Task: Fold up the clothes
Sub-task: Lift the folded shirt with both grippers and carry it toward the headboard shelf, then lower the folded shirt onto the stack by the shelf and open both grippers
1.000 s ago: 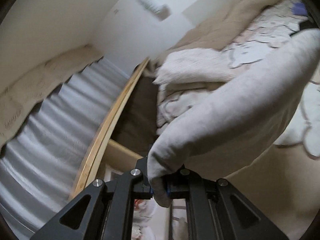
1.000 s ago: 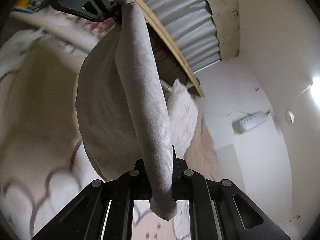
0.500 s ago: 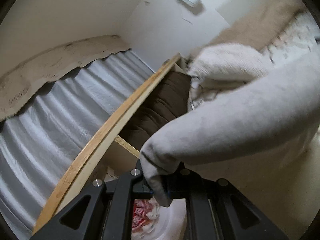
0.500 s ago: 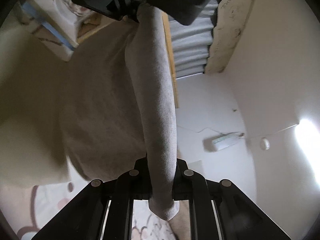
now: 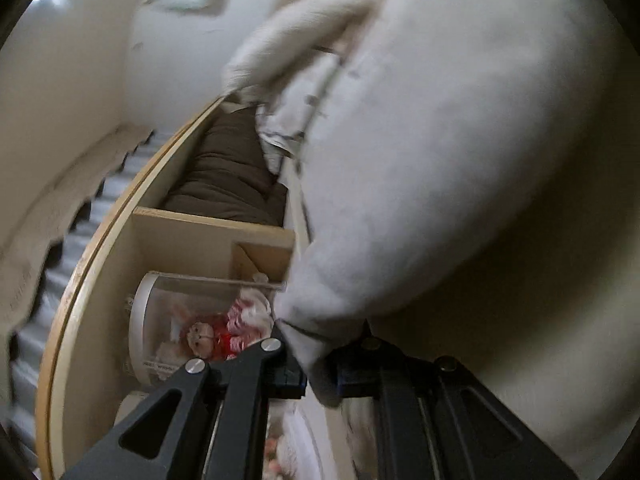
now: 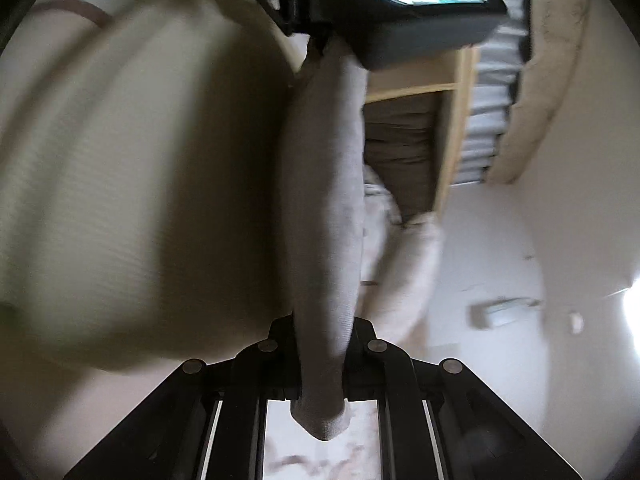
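Shelf (image 5: 208,240) newly nearer; garment (image 5: 440,160), seemingly blurrier, between both claws.

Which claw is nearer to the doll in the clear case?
Left. The left claw, shut on the grey garment, is right beside the doll. The right claw grips the garment's other end, farther away; its view shows no doll.

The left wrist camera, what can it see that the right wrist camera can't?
Only the left wrist view shows a doll in red inside a clear round case on the wooden shelf. Only the right wrist view shows the left gripper from outside, and a bright light on the wall. Both show the grey garment clamped in the jaws and the brown bedding.
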Available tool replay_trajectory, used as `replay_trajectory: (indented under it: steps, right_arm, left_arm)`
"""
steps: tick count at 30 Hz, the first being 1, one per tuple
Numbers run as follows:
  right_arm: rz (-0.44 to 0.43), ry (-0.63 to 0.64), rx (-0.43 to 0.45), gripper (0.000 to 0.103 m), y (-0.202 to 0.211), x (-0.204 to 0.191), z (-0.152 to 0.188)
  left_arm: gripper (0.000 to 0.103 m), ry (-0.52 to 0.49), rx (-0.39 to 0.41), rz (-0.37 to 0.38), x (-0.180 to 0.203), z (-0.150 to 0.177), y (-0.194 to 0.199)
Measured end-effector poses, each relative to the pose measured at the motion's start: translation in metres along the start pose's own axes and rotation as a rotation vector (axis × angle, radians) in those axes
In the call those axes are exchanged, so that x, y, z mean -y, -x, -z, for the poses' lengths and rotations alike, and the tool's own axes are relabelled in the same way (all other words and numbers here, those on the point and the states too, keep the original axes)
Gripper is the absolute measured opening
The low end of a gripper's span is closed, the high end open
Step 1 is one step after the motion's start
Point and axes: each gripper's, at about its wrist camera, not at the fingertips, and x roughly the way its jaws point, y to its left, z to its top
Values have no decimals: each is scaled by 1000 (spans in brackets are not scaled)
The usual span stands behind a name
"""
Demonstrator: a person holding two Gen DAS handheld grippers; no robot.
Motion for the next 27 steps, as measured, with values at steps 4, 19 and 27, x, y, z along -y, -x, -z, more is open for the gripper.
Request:
replay_trajectory:
  steps: [4,19,27]
  right_arm:
    - [-44,-40,-2,12,7,6,-8]
    - [-531,-426,84,52,52,58,44]
    - [-797,-1003,83,52,10,110,64]
  left_arm:
    - [9,-18,-4,4,3,14,2]
    - [38,652,-114,553,-84,54,44]
    - [49,1179,-58,817,-126,12,27]
